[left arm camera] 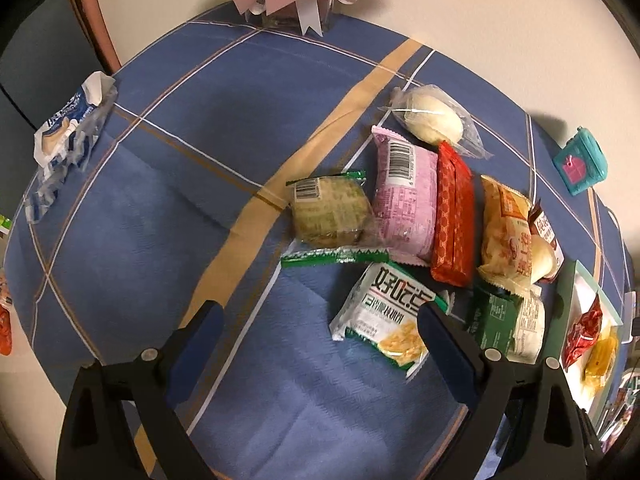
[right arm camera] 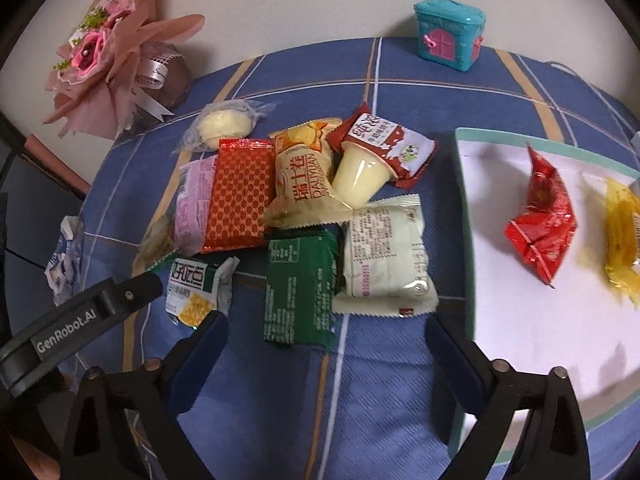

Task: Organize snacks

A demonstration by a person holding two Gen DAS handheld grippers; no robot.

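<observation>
both grippers hang over the blue plaid cloth (right arm camera: 384, 380) w/ nothing in them. right gripper (right arm camera: 324, 340) has jaws spread wide, tips just short of the near edge of the snack pile: green pkt (right arm camera: 298, 288) lies right ahead betw the fingers, white pkt (right arm camera: 386, 252) beside it toward the right finger. left gripper (left arm camera: 320, 320) also wide open, its right finger (left arm camera: 436, 332) over the corner of the green-white cracker pkt (left arm camera: 386, 316); touching or just above, can't tell. further out the pile: clear-wrap green pastry (left arm camera: 332, 212), pink pkt (left arm camera: 404, 200), red patterned bar (right arm camera: 240, 196), yellow chip-type bag (right arm camera: 302, 176), pudding cup (right arm camera: 360, 180) tipped on its side against it, and a round bun in clear wrap (right arm camera: 224, 124) at the far edge. to the right, the white tray w/ teal rim (right arm camera: 464, 208) already holds a red pkt (right arm camera: 540, 224) and a yellow one (right arm camera: 622, 236), so i'd judge sorting is early on, most snacks yet to go. step in hand looks like lining up the next pick. next move for the right side prob: drop lower, straddle the green or white pkt across its narrow width, close, lift, carry over the tray rim. flat foil pkts lie overlapped, so a low pinch may drag a neighbour along. a blue-white wrapper (left arm camera: 68, 132) sits well apart at far left; bouquet (right arm camera: 104, 52) and teal toy box (right arm camera: 448, 34) at the back aren't snacks.
</observation>
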